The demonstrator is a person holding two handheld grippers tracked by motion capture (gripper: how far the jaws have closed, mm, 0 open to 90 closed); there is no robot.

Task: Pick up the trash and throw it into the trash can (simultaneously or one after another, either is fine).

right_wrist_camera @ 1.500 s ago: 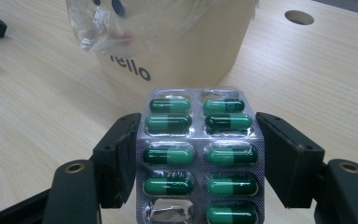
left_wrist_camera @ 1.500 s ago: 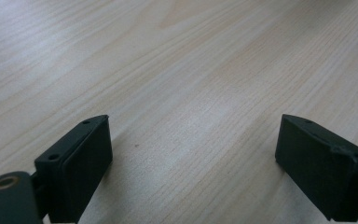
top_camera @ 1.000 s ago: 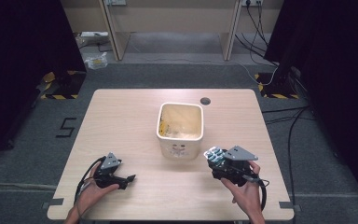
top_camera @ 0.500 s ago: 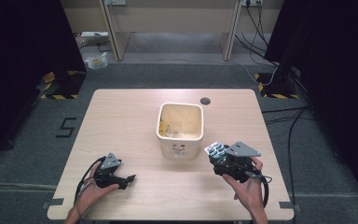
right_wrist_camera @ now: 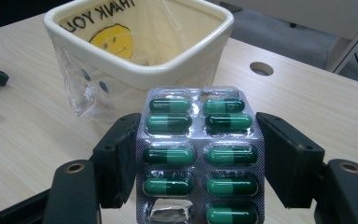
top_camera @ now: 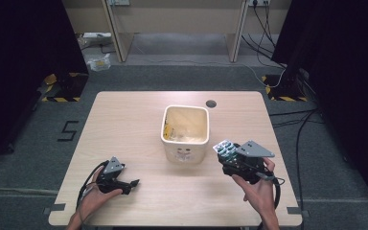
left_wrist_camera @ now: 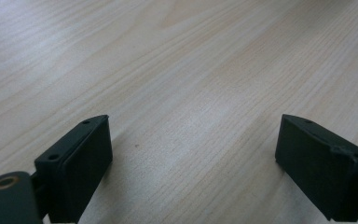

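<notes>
Parked the left gripper (top_camera: 133,184) low on the wooden table (top_camera: 124,120), well to the left of the cream square bin (top_camera: 163,129) and nearer the person than it. Probably idle there, out of the working hand's way. Stood with jaws wide apart in the left gripper view (left_wrist_camera: 193,154), nothing between them but bare woodgrain.

Sat mid-table, open mouth upward, lined with a clear plastic bag (right_wrist_camera: 81,93) printed with a smiley face and "THANK YOU". Looked ready to take whatever gets dropped in.

Held the right gripper (top_camera: 227,155) just to the right of the bin, raised off the table and aimed toward the bin's near corner. Carried a blister pack of green capsules (top_camera: 225,147) there, seemingly on its way to the rim (right_wrist_camera: 135,70). Clamped flat between the two black pads (right_wrist_camera: 121,158) by its long edges, foil sheet facing the camera. Reached past the fingertips toward the bin, with the near end down between the jaw roots. Gripped edgewise, presumably so that spreading the jaws above the opening would let the blister pack (right_wrist_camera: 200,154) fall straight in. Not yet over the opening, by the look of it.
</notes>
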